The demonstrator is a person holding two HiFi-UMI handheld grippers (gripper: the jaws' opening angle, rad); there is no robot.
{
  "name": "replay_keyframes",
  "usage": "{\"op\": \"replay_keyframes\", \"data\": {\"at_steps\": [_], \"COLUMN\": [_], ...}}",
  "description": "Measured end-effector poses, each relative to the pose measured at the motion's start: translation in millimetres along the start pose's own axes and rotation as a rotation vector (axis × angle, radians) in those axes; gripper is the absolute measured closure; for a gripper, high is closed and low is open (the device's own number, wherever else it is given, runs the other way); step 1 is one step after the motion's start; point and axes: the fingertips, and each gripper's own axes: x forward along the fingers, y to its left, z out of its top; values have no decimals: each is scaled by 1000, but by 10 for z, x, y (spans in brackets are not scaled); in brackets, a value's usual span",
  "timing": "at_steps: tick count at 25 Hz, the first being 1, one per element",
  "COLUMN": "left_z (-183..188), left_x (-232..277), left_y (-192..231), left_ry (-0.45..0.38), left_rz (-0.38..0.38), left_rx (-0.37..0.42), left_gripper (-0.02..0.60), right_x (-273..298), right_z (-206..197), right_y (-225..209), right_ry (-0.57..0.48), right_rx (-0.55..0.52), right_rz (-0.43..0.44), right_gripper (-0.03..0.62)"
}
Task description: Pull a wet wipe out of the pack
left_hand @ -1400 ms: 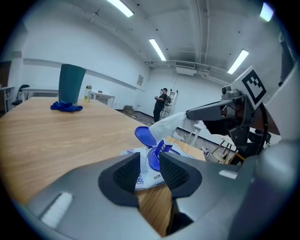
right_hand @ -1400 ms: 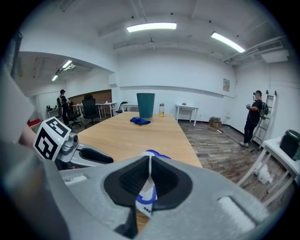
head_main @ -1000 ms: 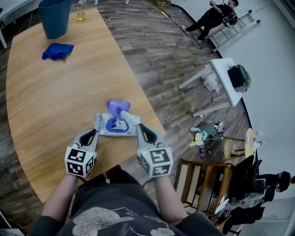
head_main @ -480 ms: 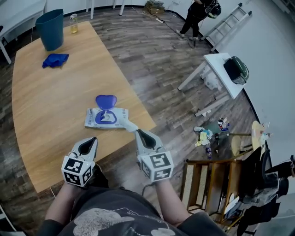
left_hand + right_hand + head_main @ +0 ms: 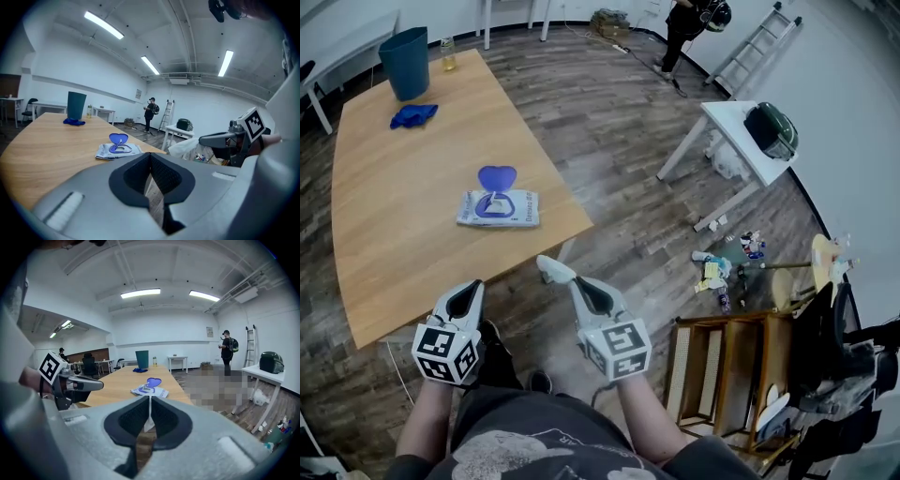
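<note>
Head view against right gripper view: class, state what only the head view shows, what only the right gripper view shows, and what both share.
Only the head view: the right gripper's marker cube, the person's shirt and the wooden chair.
Only the right gripper view: the ceiling lights.
Both: the table, the open pack, the bin, the left gripper, and the wipe held in the shut right gripper.

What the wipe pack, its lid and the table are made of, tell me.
Wet wipe pack: soft printed plastic film, probably; its edges crinkle.
Flip lid: rigid blue plastic, holds upright.
Table: wood or wood-look laminate, matte, grain visible.
</note>
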Motion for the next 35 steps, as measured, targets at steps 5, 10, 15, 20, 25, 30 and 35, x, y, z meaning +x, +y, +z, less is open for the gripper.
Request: {"op": "replay_keyframes", "data": {"at_steps": [5,10,15,20,25,30,35], "left_z": [-136,-156,-94,-64,-23,6,85], "left_x": [-427,-740,-926,-1020,-1233,-1475,-1634], "left_y": [-155,-125,-31,-63,-88,-1,20], "left_ry": [-23,-37,-59,-72,-92,-106,-126], "left_rz": [82,141,157,111,45,12,-27], "left_rx": [-40,-33,-38,-41,-41,-42,-20], "left_gripper": [563,563,563,563,563,563,563], "right_x": [-270,-339,-372,-448,-554,-664,-794], "right_z": [-323,-338,-302,-279,-204,-65,19], "right_y": [112,189,328,487,756,1060,1277], "right_ry": [26,6,1,-1,-19,-69,-101], "right_rx": [19,28,28,30,13,-2,-25], "right_rz": [51,68,69,36,-20,-64,-102], "right_gripper": [588,588,588,588,588,588,588]}}
